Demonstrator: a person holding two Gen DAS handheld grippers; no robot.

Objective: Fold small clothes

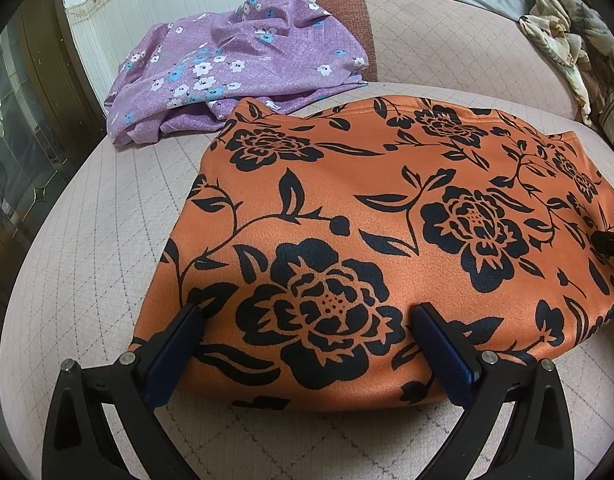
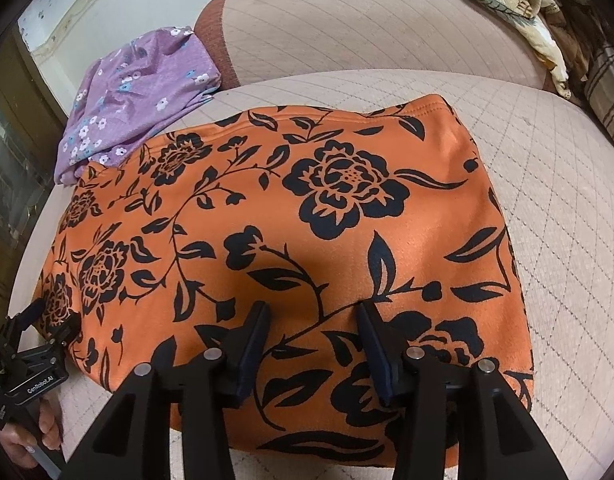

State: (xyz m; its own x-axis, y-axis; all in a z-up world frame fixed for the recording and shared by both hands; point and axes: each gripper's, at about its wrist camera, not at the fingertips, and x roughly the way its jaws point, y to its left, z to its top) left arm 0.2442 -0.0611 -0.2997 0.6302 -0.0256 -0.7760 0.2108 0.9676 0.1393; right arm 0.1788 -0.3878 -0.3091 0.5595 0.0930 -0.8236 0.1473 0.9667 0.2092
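An orange garment with black flowers (image 1: 387, 184) (image 2: 287, 208) lies flat and folded on the pale sofa seat (image 1: 107, 220) (image 2: 567, 208). My left gripper (image 1: 307, 312) stands open and wide over its near left edge, with the cloth flat under the fingers. My right gripper (image 2: 315, 316) hovers over the near right part. Its jaws are opening, and the fabric lies smooth beneath them with nothing pinched. The left gripper (image 2: 39, 332) also shows at the garment's left corner in the right wrist view. A tip of the right gripper (image 1: 611, 242) shows at the right edge of the left wrist view.
A crumpled purple floral garment (image 1: 235, 64) (image 2: 135, 96) lies at the seat's back left. The sofa backrest (image 1: 447, 40) (image 2: 367, 20) rises behind. A beige patterned cloth (image 1: 559, 40) (image 2: 507, 4) is bunched at the upper right. A glass cabinet door (image 1: 15, 120) stands left. A hand (image 2: 27, 432) holds the left gripper.
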